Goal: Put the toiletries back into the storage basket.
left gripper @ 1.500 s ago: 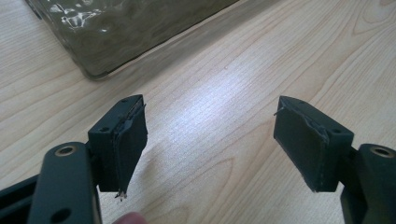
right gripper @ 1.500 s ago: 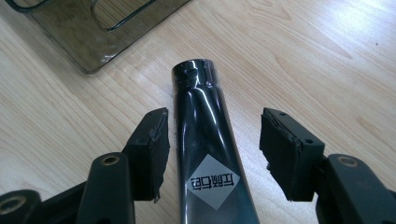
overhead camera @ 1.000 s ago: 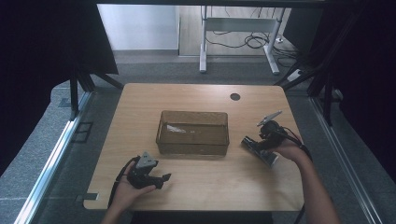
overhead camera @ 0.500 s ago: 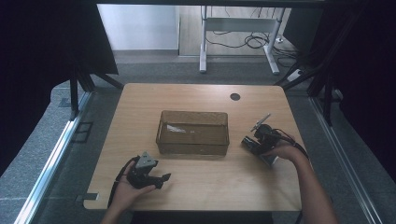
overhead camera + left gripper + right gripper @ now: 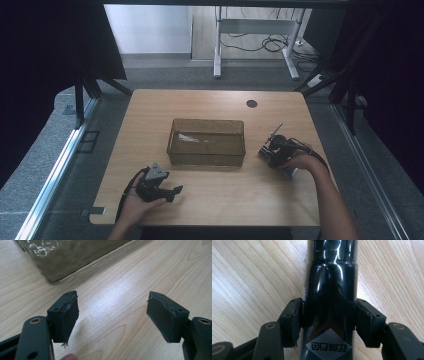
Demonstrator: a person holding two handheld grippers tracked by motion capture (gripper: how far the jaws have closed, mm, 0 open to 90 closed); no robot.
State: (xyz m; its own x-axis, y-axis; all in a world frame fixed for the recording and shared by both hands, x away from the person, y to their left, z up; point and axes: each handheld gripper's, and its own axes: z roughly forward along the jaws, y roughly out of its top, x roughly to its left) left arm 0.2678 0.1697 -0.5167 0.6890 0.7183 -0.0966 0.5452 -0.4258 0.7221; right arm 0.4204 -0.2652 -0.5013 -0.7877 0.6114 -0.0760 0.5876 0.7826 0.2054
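One black bottle (image 5: pixel 329 290) lies flat, neck pointing away from right tongs (image 5: pixel 328 320)

Glossy black bottle (image 5: pixel 329 290), grey diamond label; translucent brown-olive bin (image 5: pixel 207 141); light woodgrain table (image 5: pixel 210 200).

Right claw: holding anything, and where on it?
Yes: the right claw is clamped on a black bottle lying on the table, pads on opposite sides of its body, near the label.

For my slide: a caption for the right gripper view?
Right gripper closed on a glossy black bottle above the wooden table.
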